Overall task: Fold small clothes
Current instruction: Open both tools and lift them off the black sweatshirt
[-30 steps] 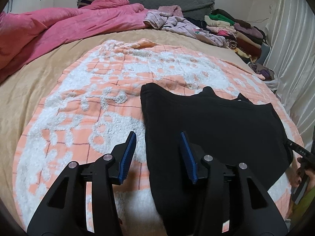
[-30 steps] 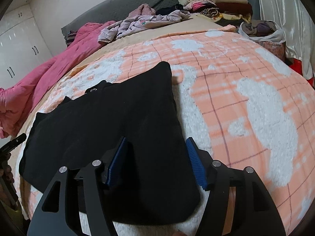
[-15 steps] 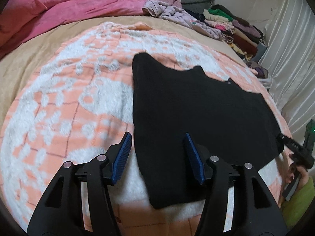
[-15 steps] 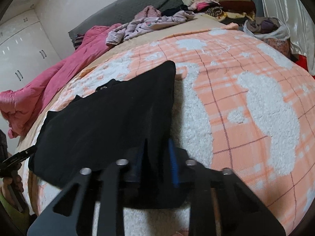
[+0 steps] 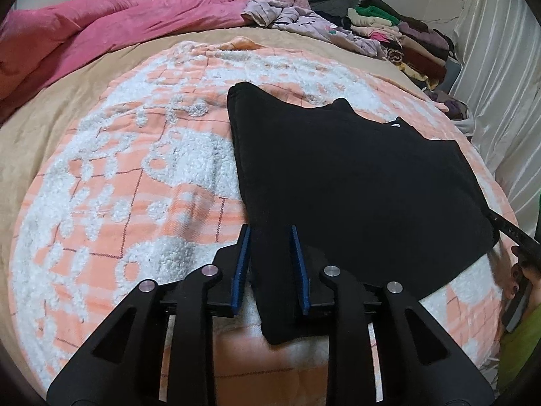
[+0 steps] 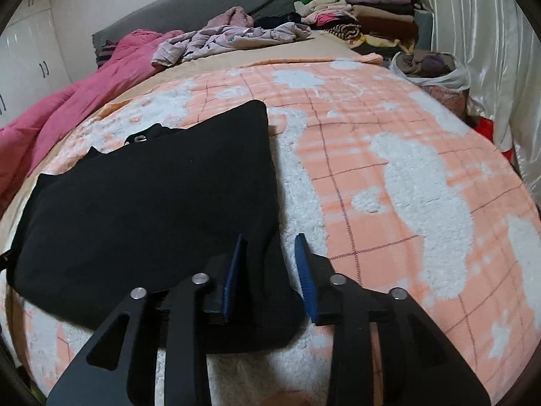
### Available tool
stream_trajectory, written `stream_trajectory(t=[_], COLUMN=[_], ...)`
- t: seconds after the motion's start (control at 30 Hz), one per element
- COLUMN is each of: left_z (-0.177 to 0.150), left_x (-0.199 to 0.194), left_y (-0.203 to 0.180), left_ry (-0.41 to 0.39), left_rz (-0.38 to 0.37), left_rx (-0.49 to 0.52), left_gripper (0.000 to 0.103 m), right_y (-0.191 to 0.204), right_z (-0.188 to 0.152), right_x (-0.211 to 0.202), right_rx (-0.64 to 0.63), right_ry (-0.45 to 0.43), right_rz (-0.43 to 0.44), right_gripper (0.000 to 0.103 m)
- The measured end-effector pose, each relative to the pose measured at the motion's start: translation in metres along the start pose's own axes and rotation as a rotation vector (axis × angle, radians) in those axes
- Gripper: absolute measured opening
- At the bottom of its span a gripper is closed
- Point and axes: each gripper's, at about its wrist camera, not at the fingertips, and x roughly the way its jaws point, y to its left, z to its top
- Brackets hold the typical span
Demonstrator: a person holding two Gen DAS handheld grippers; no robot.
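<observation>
The flat black garment (image 5: 355,182) lies smooth, both half-open claws (image 5: 270,264) (image 6: 270,270) straddling its near corners.

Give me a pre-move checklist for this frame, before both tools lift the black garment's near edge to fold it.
1. Left tool straddles the near left corner of the black garment: ok.
2. Left tool clamped on the fabric: not ok, a gap shows between its blue pads.
3. Right tool straddles the garment's near right edge: ok.
4. Right tool clamped: not ok, the jaws stand apart.
5. Garment lies flat on the orange and white blanket: ok.
6. Fold path clear: ok, the loose clothes lie far beyond the garment.
</observation>
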Motion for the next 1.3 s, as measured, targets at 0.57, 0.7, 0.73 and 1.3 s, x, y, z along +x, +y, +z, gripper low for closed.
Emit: stream_trajectory(t=[0.57, 0.7, 0.73, 1.3], left_z=[-0.001, 0.001, 0.002, 0.015], left_x=[-0.014, -0.022, -0.024, -0.046], left_y=[0.003, 0.005, 0.005, 0.013], left_ry=[0.005, -0.004, -0.009, -0.057], left_rz=[0.016, 0.011, 0.008, 0.038], left_rx=[0.006, 0.0, -0.001, -0.022], left_gripper=[0.028, 0.03, 0.032, 0.061], right_y=[0.01, 0.024, 0.028, 0.118], right_z=[-0.009, -0.007, -0.007, -0.003], right_x=[-0.037, -0.048, -0.051, -0.072], right_rx=[0.018, -0.005, -0.014, -0.201], right_ry=[-0.032, -0.054, -0.063, -0.099], right_rz=[0.002, 0.029, 0.039, 0.183], right_gripper=[0.073, 0.084, 0.085, 0.095])
